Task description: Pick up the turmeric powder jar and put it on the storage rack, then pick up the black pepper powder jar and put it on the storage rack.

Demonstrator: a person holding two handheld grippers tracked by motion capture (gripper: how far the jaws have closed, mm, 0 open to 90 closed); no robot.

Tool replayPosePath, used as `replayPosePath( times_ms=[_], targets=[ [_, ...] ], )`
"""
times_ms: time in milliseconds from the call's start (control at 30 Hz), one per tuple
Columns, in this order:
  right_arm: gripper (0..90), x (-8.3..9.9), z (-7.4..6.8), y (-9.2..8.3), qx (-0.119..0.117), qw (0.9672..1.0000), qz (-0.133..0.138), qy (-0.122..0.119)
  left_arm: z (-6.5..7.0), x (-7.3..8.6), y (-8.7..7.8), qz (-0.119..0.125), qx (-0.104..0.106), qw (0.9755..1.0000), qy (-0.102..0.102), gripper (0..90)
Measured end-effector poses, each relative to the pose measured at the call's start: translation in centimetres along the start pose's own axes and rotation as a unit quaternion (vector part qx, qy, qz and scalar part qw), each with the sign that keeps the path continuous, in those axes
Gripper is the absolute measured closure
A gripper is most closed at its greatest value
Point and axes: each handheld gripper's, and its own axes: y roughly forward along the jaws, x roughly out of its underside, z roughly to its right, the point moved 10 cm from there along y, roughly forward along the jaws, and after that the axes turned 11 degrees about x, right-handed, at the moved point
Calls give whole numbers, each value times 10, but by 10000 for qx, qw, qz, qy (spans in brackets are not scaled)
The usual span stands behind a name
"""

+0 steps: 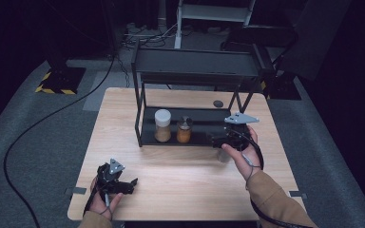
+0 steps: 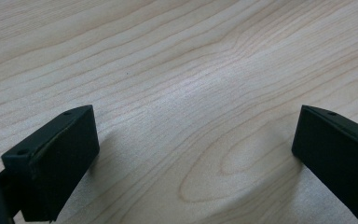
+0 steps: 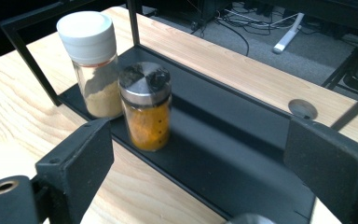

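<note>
My right gripper (image 1: 217, 140), jaws spread and empty, faces the shelf's (image 1: 196, 138) front edge, probably eyeing the steel-capped jar (image 3: 146, 107). Left gripper (image 1: 132, 183) idles spread near the tabletop's (image 1: 180, 166) front-left corner.

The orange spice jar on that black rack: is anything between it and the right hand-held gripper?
Nothing visible. The right hand-held gripper is open and faces the orange spice jar across bare shelf. The white-capped jar stands beside and behind it, off the path.

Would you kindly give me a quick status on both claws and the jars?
Left claw open, low over bare table. Right claw open at rack, empty. White-lidded jar and metal-lidded jar upright on bottom shelf. Nothing blocking.
</note>
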Motion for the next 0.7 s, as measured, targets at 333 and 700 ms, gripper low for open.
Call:
replayPosePath(
  times_ms=[333, 700],
  targets=[
    [83, 11, 11, -19, 36, 10000, -2, -73, 0, 0, 0, -4, -1, 10000, 3, 5],
    [82, 31, 20, -26, 90, 9999, 31, 41, 0, 0, 0, -1, -4, 10000, -2, 5]
  ],
)
